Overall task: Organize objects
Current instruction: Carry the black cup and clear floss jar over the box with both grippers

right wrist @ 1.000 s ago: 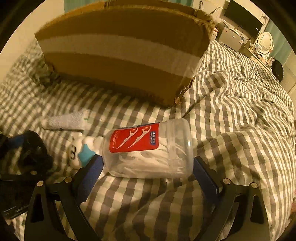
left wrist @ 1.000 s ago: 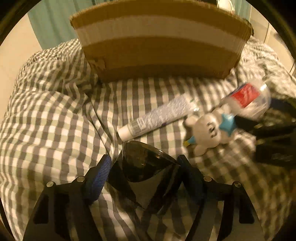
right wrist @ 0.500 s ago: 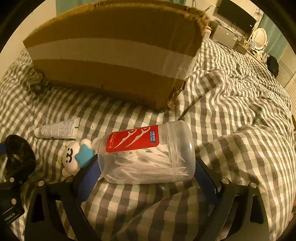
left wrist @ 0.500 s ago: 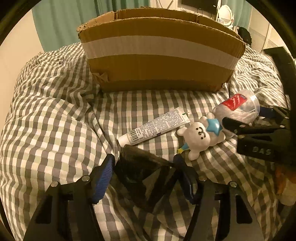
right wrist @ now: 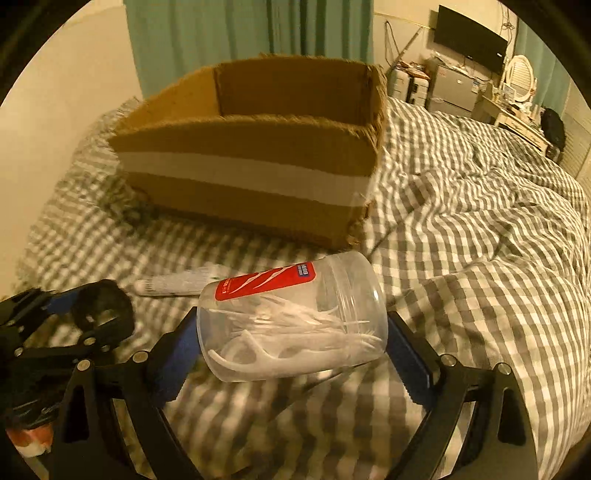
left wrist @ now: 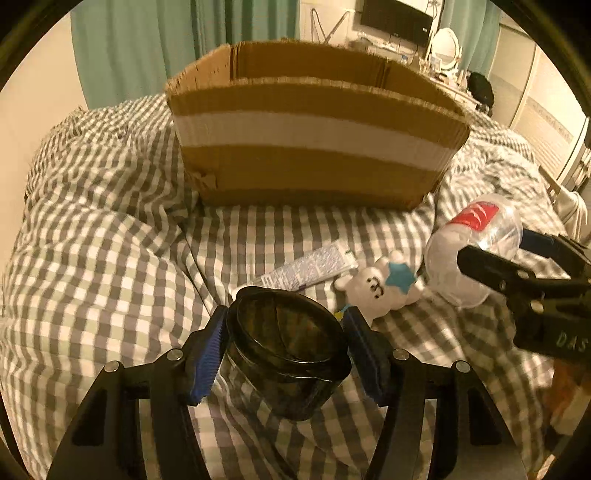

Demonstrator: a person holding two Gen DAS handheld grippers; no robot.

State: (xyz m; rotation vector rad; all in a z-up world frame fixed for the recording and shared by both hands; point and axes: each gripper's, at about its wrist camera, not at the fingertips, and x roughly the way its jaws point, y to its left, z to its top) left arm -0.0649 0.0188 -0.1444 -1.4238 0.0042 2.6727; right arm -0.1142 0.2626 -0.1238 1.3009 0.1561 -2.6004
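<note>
The left gripper (left wrist: pixel 284 354) clamps a dark jar (left wrist: pixel 286 349) tilted mouth-up, while the right gripper (right wrist: pixel 291 343) grips a clear floss-pick jar (right wrist: pixel 291 321) lying crosswise, both raised above the checked bed (left wrist: pixel 110 258), short of the cardboard box (left wrist: pixel 314 147).

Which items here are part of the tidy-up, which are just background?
Job:
dark jar in left gripper
floss-pick jar in right gripper
tube
bear toy
cardboard box

Background:
checked bedding
curtains
TV
mirror
</note>
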